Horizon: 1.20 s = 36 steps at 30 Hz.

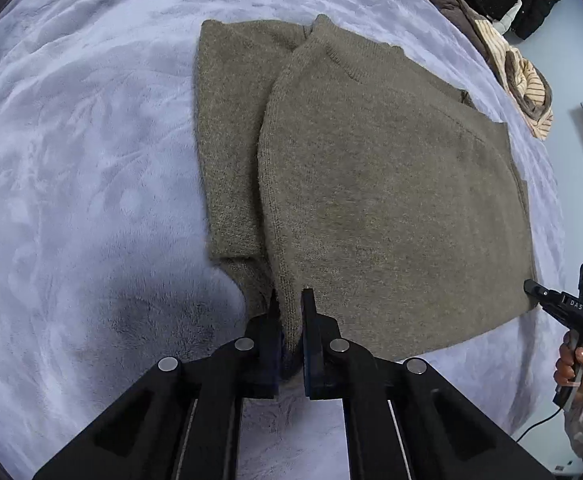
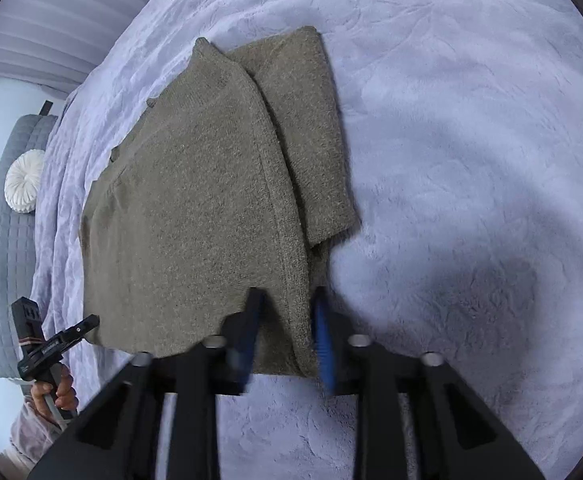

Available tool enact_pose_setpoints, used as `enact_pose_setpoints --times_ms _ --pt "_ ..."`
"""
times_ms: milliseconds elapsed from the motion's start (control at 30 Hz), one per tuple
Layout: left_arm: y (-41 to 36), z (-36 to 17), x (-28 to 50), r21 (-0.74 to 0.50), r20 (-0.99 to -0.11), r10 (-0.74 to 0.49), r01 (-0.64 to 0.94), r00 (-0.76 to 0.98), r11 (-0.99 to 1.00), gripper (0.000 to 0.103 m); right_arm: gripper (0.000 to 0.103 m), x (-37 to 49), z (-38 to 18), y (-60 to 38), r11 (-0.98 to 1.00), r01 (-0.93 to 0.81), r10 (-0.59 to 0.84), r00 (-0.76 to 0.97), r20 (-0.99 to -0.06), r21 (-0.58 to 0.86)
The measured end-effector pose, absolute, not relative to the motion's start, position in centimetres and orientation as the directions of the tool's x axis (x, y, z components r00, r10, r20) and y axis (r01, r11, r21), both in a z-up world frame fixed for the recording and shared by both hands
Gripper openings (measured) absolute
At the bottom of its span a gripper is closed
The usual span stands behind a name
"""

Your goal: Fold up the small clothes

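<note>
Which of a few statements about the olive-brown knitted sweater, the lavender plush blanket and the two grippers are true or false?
1. The olive-brown knitted sweater lies on the lavender plush blanket. True.
2. The left gripper is shut on the sweater's near hem. True.
3. The right gripper hangs empty above the blanket. False: sweater fabric sits between its fingers.
4. The sweater is red. False: it is olive-brown.
5. A white round cushion rests against a grey headboard. True.

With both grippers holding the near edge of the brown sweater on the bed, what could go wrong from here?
1. Each gripper, left gripper and right gripper, pinches only a thin strip of the sweater, so the knit may slip out when lifted.
2. The folded sleeve lies loose on top and may fall open.
3. The plush blanket may drag the fabric.
</note>
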<state>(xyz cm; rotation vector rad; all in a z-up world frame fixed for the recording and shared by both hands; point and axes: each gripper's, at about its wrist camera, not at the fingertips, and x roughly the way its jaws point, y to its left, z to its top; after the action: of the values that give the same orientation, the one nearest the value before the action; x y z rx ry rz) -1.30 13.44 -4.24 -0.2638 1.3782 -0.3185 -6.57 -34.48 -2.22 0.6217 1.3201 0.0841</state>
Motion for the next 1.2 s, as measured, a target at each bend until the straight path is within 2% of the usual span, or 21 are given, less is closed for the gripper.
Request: enact_pose_setpoints --times_ms 167,333,433,533,633,733,900,1033,1133,1200 --pt "14.2 -2.0 -2.9 -0.402 -0.884 -0.419 0.119 0.207 0.908 0.008 0.007 -7.7 0.2 -35.1 0.846 0.208 0.430 0.280 -0.858 0.491" --pt "15.9 -5.9 -4.9 -0.371 -0.914 -0.376 0.064 0.153 0.927 0.008 0.005 -9.3 -3.5 -35.9 0.859 0.262 0.395 0.204 -0.896 0.439" --pt "16.8 -5.2 -5.7 -0.374 -0.911 -0.376 0.044 0.171 0.926 0.008 0.005 -9.7 -3.4 -36.0 0.849 0.265 0.404 0.231 -0.885 0.457" --pt "17.3 -3.8 -5.6 -0.284 -0.943 -0.282 0.013 0.177 0.959 0.026 0.005 -10.5 -2.8 -36.3 0.855 0.282 0.381 0.228 -0.896 0.436" --pt "17.5 -1.1 -5.2 -0.285 -0.930 -0.282 0.021 0.236 0.958 0.026 0.005 -11.5 -1.0 -37.1 0.871 0.330 0.284 0.265 -0.921 0.364" --pt "16.2 1.3 -2.6 -0.302 -0.900 -0.309 0.071 0.307 0.951 0.026 0.005 -10.6 1.4 -37.5 0.874 0.343 0.223 0.346 -0.911 0.344" --pt "11.3 1.7 4.4 -0.299 -0.868 -0.337 0.158 0.365 0.941 0.026 0.005 -4.3 2.5 -34.9 0.894 0.270 0.234 0.398 -0.887 0.357" --pt "8.1 0.5 9.3 -0.290 -0.863 -0.309 0.110 0.398 0.951 0.026 0.005 1.0 1.9 -31.3 0.913 0.198 0.253 0.411 -0.876 0.356" --pt "7.4 -2.1 11.0 -0.195 -0.898 -0.190 0.028 0.396 0.980 0.026 0.005 3.3 0.4 -30.3 0.917 0.207 0.239 0.398 -0.886 0.341" --pt "8.4 -4.0 11.3 -0.178 -0.907 -0.161 -0.007 0.389 0.984 0.025 0.004 4.3 -1.3 -30.4 0.920 0.233 0.214 0.375 -0.902 0.316"
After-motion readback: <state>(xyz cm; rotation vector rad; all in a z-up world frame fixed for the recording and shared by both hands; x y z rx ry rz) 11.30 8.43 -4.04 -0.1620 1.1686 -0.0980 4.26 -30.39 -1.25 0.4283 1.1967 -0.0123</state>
